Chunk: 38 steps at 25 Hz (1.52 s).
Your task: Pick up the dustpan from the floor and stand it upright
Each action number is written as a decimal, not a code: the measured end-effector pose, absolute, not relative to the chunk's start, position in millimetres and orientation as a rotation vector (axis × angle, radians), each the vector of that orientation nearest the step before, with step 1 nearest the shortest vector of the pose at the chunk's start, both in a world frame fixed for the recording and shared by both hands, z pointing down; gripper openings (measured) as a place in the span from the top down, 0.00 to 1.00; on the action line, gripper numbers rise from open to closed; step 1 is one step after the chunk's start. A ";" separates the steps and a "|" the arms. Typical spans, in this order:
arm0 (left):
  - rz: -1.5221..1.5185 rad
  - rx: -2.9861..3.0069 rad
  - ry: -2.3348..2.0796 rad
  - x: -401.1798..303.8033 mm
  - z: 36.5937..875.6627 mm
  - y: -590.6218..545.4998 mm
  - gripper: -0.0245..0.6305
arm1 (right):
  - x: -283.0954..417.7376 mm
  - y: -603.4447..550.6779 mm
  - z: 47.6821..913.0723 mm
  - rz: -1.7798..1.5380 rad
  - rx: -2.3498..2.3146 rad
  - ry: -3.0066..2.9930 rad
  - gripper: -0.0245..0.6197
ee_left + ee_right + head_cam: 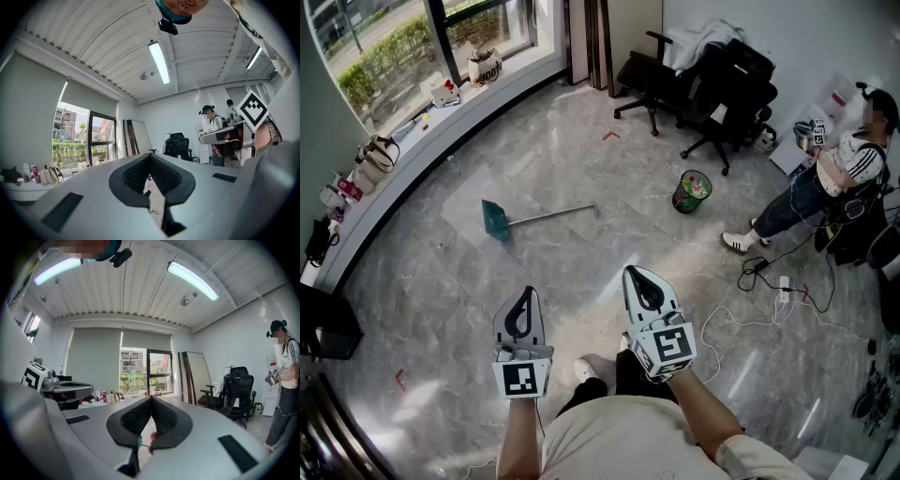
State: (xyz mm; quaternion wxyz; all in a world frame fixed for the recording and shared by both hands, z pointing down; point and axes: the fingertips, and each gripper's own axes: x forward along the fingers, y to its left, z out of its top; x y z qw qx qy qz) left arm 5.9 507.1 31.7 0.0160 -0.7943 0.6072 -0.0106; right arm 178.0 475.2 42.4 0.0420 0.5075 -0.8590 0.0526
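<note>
The dustpan [496,219] lies flat on the grey marble floor, its teal pan to the left and its long metal handle [553,214] running right. It is well ahead of both grippers. My left gripper [524,302] is held low at the left, jaws shut with nothing between them. My right gripper [641,280] sits beside it at the right, also shut and empty. In the left gripper view the left gripper [150,157] has its pads meeting at the tip. In the right gripper view the right gripper [151,401] shows the same, with a sliver of the teal dustpan [138,440] below the pads.
A small bin [692,191] stands right of the handle's end. Black office chairs [722,89] are at the back. A seated person [825,192] is at the right, with cables and a power strip [784,287] on the floor. A curved window ledge [403,141] with bags runs along the left.
</note>
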 end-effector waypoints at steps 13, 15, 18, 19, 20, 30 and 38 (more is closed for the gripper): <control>-0.057 -2.418 1.941 99.1 44.2 359.1 0.95 | 279.9 320.4 62.4 0.166 1.539 -2.638 0.93; -0.055 -2.398 1.961 117.4 40.9 335.6 0.95 | 294.9 295.7 60.1 0.165 1.513 -2.653 0.93; -0.052 -2.365 1.969 134.6 34.3 306.8 0.95 | 305.8 264.3 53.8 0.147 1.472 -2.684 0.93; -0.042 -2.356 1.973 138.0 33.1 297.8 0.95 | 308.5 253.8 52.3 0.138 1.463 -2.691 0.93; -0.030 -2.351 1.979 141.3 32.8 289.3 0.95 | 311.5 243.9 51.8 0.135 1.457 -2.695 0.93; -0.180 -2.380 1.854 135.4 65.0 184.2 0.95 | 294.5 142.2 80.5 0.150 1.398 -2.657 0.93; -0.403 -2.412 1.639 110.7 102.5 64.9 0.95 | 257.0 26.1 108.9 0.256 1.424 -2.598 0.93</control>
